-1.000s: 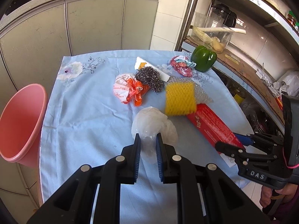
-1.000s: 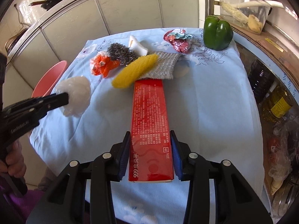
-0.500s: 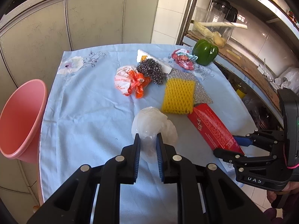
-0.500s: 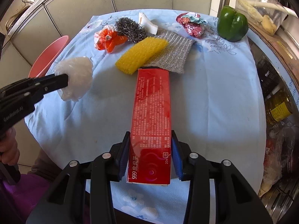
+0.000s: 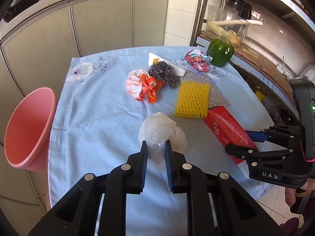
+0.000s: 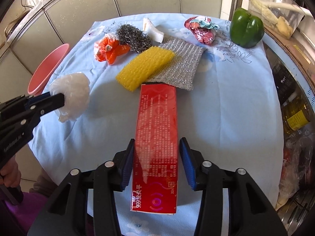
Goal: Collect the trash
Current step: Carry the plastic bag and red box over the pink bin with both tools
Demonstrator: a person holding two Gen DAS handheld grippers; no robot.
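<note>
Status: collection is under way, nothing yet confirmed disposed of. The left gripper has its fingers closed narrowly on a crumpled white plastic bag, thin, translucent and soft, bunched into a loose ball and apparently lifted clear of the counter. The right gripper has its fingers set at medium width against both long sides of a red carton, a flat, glossy rectangular cardboard box with printed text; whether the right-hand pad presses fully on the carton cannot be confirmed from this angle. The carton's far end lies just beside the yellow foam net.

The pink bin, a smooth flared plastic vessel, stands off the counter's left edge, beside the held bag. Its inside, as far as visible, shows no contents.

Remaining on the blue floral cloth: an orange-and-white crumpled wrapper, a red foil wrapper near the far edge, and a white scrap behind the steel wool. The steel wool is a coarse wiry ball touching the orange wrapper. The yellow foam net is a spongy lattice sleeve resting partly on a silver scouring cloth, flat and glittery. A green pepper, smooth and glossy, stands at the far corner.

Judgement: early stage; two items in hand, several wrappers left.
</note>
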